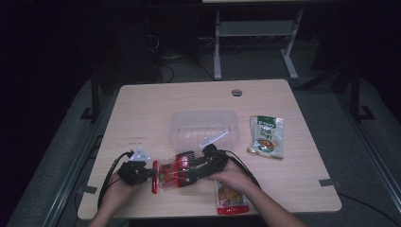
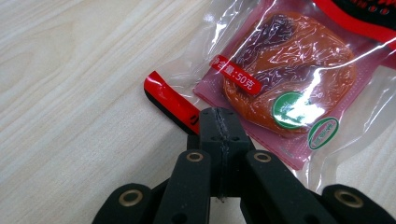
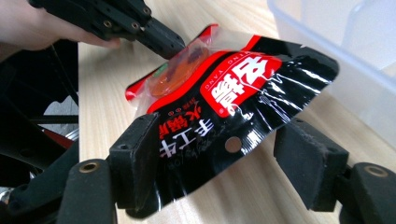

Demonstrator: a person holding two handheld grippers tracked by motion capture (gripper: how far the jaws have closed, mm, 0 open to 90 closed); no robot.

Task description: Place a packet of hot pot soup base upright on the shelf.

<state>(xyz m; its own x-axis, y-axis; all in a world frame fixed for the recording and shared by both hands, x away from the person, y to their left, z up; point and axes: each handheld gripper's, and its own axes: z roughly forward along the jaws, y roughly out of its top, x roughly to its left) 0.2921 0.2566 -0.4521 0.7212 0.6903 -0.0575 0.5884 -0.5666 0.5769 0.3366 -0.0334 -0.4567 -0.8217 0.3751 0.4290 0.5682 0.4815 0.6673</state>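
A red and black snack packet (image 1: 170, 174) with a clear window lies near the table's front edge, held up between my two grippers. My left gripper (image 1: 155, 174) is shut on the packet's red bottom strip; in the left gripper view its jaws (image 2: 219, 121) pinch that strip and the orange food inside the packet (image 2: 289, 70) shows. My right gripper (image 1: 187, 168) is at the other end. In the right gripper view the packet's black top edge (image 3: 233, 88) bows between its jaws (image 3: 219, 135): one pad touches the film, the other stands clear. The left gripper (image 3: 180, 46) shows beyond.
A clear plastic tub (image 1: 203, 127) stands just behind the grippers at mid table. A green and white packet (image 1: 267, 136) lies to its right. Another red packet (image 1: 231, 196) lies under my right forearm at the front edge. A round cable hole (image 1: 237, 92) sits far back.
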